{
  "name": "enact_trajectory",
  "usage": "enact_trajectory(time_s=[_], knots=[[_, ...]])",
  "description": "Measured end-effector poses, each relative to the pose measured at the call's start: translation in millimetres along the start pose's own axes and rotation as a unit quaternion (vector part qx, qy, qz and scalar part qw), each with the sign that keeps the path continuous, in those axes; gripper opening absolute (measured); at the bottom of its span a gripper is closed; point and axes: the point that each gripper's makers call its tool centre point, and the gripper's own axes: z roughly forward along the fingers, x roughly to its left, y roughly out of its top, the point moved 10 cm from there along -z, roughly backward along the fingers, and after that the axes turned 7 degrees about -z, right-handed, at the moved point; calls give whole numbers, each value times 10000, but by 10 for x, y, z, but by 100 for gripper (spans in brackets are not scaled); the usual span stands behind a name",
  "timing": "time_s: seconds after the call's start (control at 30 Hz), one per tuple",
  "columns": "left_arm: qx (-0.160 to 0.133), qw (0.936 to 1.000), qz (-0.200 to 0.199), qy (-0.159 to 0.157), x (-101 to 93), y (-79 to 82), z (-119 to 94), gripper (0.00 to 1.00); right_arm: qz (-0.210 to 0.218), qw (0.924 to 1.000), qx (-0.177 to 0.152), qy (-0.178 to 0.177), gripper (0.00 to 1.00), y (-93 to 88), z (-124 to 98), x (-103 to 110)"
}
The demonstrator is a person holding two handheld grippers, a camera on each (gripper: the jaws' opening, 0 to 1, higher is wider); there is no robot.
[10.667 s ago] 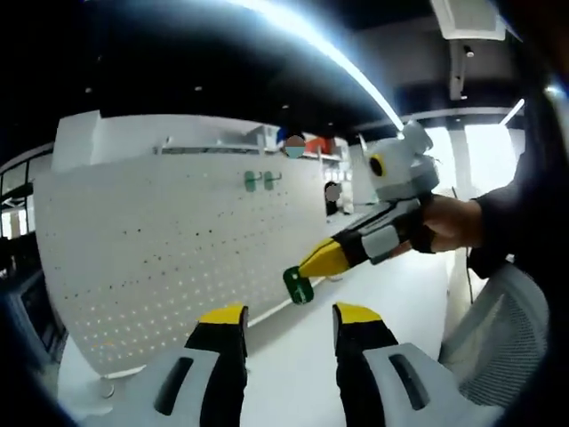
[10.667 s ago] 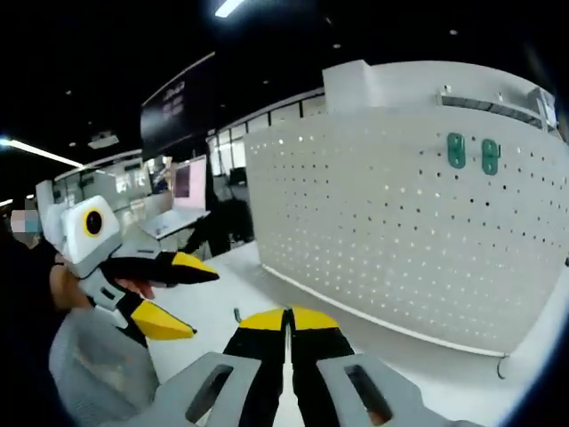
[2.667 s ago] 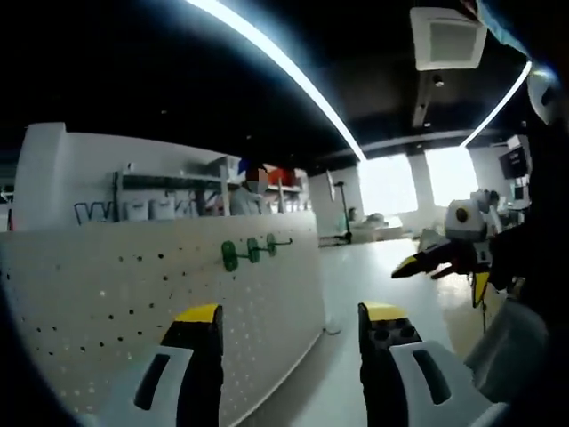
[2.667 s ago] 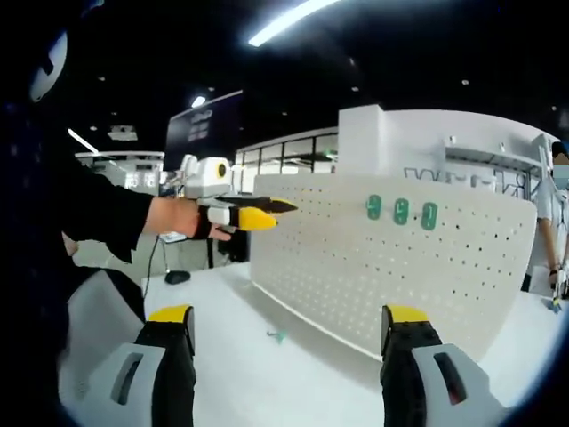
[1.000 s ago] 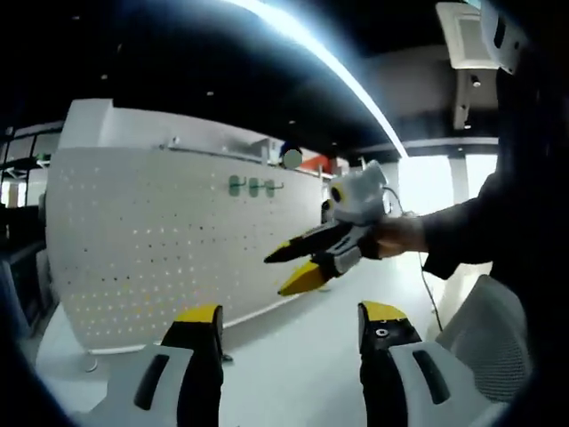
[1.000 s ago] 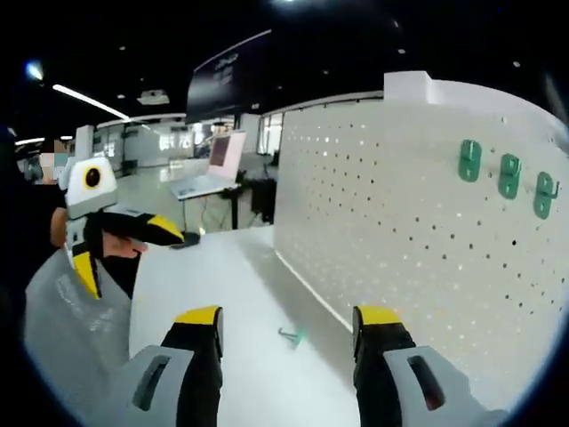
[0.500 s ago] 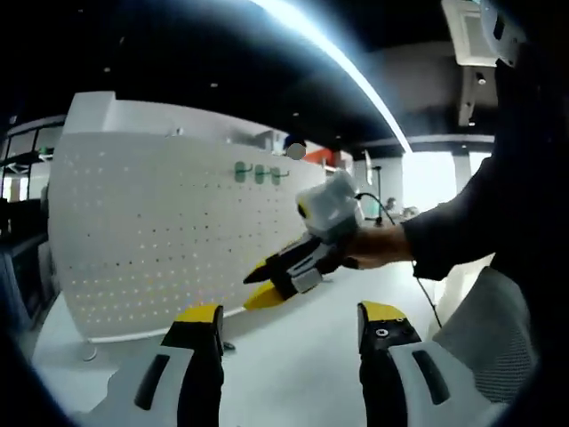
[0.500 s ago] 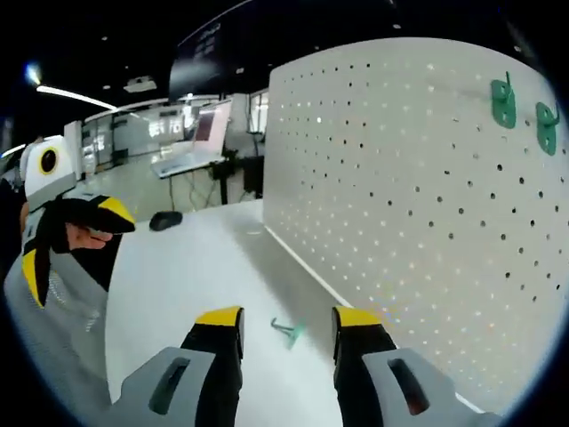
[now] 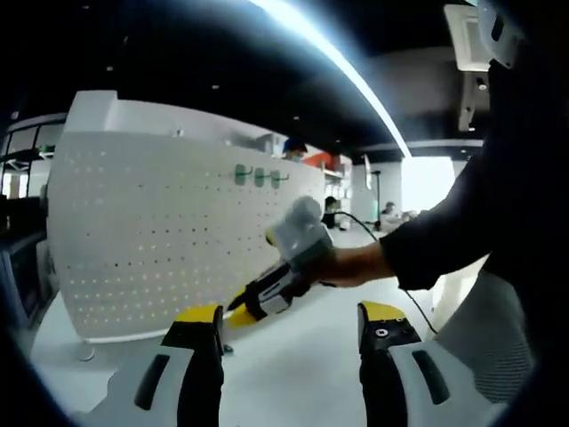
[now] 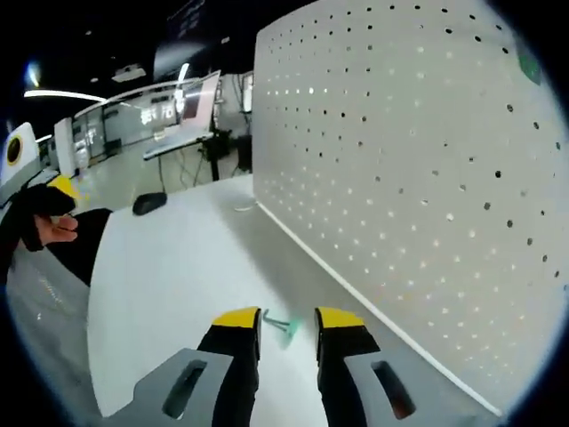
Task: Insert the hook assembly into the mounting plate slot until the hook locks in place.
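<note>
Right gripper [image 10: 287,318] low over the white table [image 10: 169,267], yellow-tipped jaws narrowly parted, with the loose hook [image 10: 279,325] lying on the tabletop in the gap between the tips; contact with either jaw not clear. Small and pale green, that hook: a thin stem with a short cross piece at one end and a flatter tab at the other. Just beside it, to the right in the right gripper view, the foot of the white pegboard [image 10: 418,160], upright on the table and dotted with rows of small holes. Seen from the left gripper view, the same right gripper [image 9: 240,311] angled down toward the table near the board's base, held by a hand [image 9: 342,265] in a dark sleeve. Left gripper [image 9: 289,313] held back from the board, jaws spread wide with nothing between. High on the pegboard, three green hooks [image 9: 258,176] mounted side by side.
</note>
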Motion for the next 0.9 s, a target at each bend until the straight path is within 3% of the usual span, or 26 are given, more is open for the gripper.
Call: enact_trajectory(time_s=[0.63, 0.9], knots=[[-16, 10000, -77, 3, 7, -3, 6, 61, 241, 9978, 604, 92, 12, -130, 432, -56], [-23, 9999, -112, 26, 19, -2, 3, 61, 337, 9966, 745, 100, 11, -181, 492, -38]])
